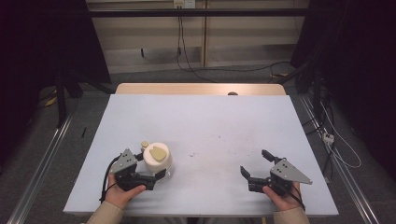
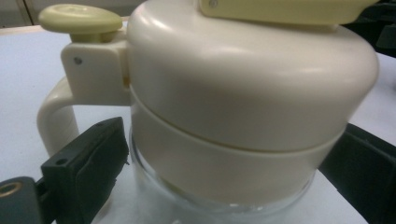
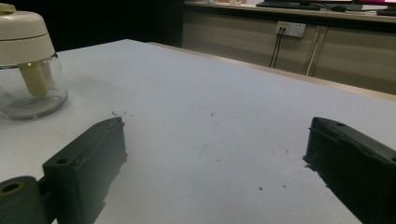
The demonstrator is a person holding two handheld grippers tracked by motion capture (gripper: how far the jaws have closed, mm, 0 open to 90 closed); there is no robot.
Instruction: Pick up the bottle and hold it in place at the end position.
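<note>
Two grippers are held low over the worktop (image 1: pixel 201 121), near its front edge. The left gripper (image 1: pixel 154 175) is placed around a cream-lidded glass jug (image 1: pixel 157 158), which stands upright toward the front-left corner. In the left gripper view the jaws are seen spread to either side of the jug's clear lower wall (image 2: pixel 219 205), beneath the cream collar; contact cannot be confirmed, so the jug is judged bracketed rather than pinched. This placement is judged to steady the jug or prepare a grasp at its widest, lowest part. The handle (image 2: pixel 53 116) and button (image 2: pixel 79 18) lie beside one jaw. The right gripper (image 1: pixel 257 169) is held level near the front-right corner, jaws wide apart and nothing between them, well apart from the jug.
</note>
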